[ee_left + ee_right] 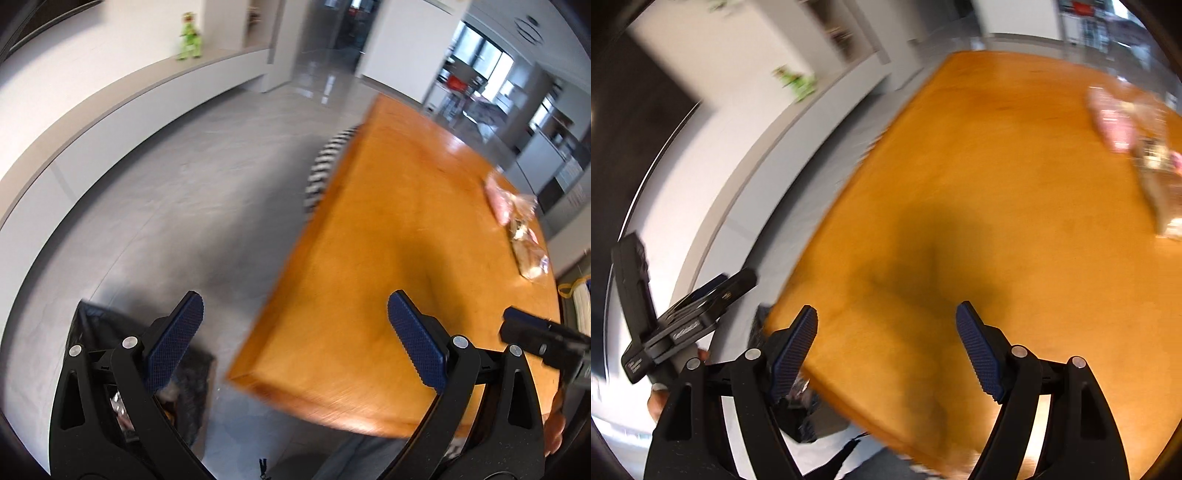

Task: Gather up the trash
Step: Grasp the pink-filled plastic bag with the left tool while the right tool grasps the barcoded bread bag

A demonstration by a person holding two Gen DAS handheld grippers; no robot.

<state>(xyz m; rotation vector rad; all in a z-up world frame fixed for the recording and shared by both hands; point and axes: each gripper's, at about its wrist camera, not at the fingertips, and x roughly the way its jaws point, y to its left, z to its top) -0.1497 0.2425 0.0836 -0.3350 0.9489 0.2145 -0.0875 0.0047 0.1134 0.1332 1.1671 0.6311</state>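
Left tongs [295, 325] wide, empty; right tongs [886, 332] wide, empty; wrappers [517, 225] on orange table [388, 221]

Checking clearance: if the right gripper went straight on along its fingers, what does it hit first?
Most likely the bare top of the orange table. The right gripper is open and empty, angled down at it. The wrappers lie off to the far right, outside that line. Blur makes depth uncertain.

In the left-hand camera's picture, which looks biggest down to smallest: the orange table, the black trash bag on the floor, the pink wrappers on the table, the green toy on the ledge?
1. Orange table
2. Black trash bag, partly hidden by the tongs
3. Pink wrappers
4. Green toy, though it sits far away, so its true size is unsure.
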